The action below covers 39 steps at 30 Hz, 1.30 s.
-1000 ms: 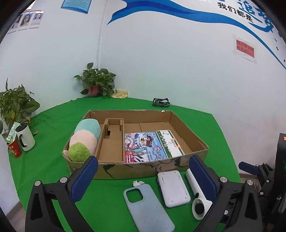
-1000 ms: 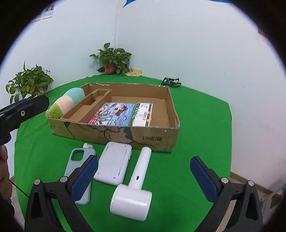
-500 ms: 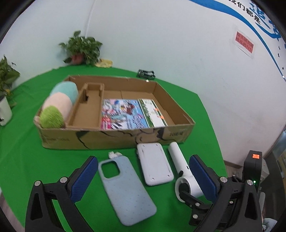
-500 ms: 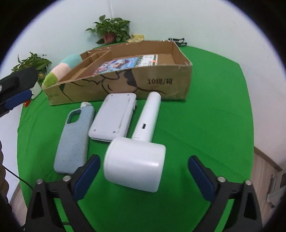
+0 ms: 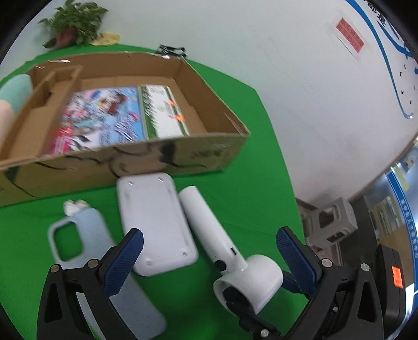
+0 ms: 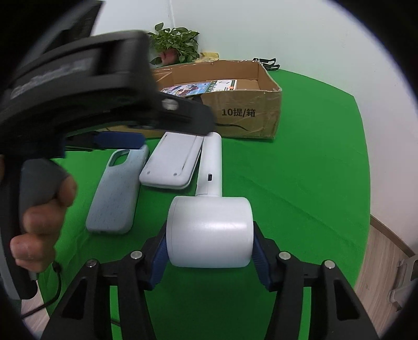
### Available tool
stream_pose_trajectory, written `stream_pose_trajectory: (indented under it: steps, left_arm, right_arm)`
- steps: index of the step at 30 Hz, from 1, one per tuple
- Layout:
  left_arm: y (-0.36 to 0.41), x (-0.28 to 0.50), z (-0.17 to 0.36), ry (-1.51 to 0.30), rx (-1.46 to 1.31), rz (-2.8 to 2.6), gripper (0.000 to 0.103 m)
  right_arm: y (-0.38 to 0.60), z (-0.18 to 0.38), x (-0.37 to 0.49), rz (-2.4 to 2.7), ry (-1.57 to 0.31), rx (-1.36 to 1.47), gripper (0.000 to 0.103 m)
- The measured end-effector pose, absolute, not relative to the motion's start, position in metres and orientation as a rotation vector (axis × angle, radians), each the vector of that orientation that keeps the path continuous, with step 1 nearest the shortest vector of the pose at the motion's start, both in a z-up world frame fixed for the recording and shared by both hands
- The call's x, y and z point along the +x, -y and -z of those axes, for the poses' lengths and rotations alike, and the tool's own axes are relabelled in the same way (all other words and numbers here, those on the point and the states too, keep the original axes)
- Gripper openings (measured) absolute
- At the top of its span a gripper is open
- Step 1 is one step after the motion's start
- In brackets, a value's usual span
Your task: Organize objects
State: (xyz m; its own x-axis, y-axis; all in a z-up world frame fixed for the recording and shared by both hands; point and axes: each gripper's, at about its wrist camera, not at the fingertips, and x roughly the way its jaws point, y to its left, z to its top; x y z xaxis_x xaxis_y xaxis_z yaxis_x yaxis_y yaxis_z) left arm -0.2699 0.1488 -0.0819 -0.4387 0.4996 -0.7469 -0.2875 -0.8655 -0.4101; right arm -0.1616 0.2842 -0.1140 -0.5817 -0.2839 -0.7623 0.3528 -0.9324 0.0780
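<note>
A white handheld device with a round head (image 6: 210,232) and long handle (image 6: 211,162) lies on the green table. My right gripper (image 6: 209,251) is shut on its head, a pad on each side; it shows in the left wrist view (image 5: 248,282) too. My left gripper (image 5: 209,256) is open, hovering over the handle (image 5: 206,222) and a white flat pad (image 5: 154,222). A pale blue phone case (image 5: 78,243) lies left of the pad. The cardboard box (image 5: 183,157) behind them holds a colourful book (image 5: 102,123) and a green-white box (image 5: 162,112).
A plush toy (image 5: 10,96) lies in the box's left compartment. A potted plant (image 5: 73,23) and black clips (image 5: 172,49) sit at the table's far side. The table edge drops off to the right, with grey blocks (image 5: 331,222) on the floor.
Both grippers have moved forward and down toward the items in front of the box. The right gripper has closed on the white device's head. The left gripper has swung right over the handle.
</note>
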Motion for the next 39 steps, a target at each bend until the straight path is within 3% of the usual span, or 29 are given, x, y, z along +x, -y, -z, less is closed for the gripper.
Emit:
stream_pose_trajectory:
  steps: [9,16,21,24,29,39]
  left_arm:
    - [-0.185,-0.267,0.11,0.31,-1.379,-2.171,0.101]
    - [-0.198,-0.265,0.133,0.34,-1.503,-2.089,0.089]
    - [-0.201,-0.271,0.143,0.362,-1.538,-2.088,0.087]
    - [-0.199,-0.275,0.147,0.367,-1.546,-2.102,0.076]
    - [-0.185,-0.283,0.152,0.399,-1.578,-2.128,0.038]
    - [-0.177,-0.284,0.153,0.452,-1.543,-2.136,0.035]
  right_arm:
    - [-0.292,0.114,-0.112,2.525,-0.184,1.135,0.055]
    - [-0.294,0.112,-0.094,2.518,-0.194,1.118,0.055]
    - [-0.294,0.11,-0.086,2.52,-0.206,1.109,0.055]
    - [-0.292,0.109,-0.081,2.531,-0.23,1.098,0.055]
    - [-0.293,0.107,-0.072,2.55,-0.249,1.09,0.055]
    - [-0.297,0.101,-0.063,2.559,-0.261,1.093,0.055]
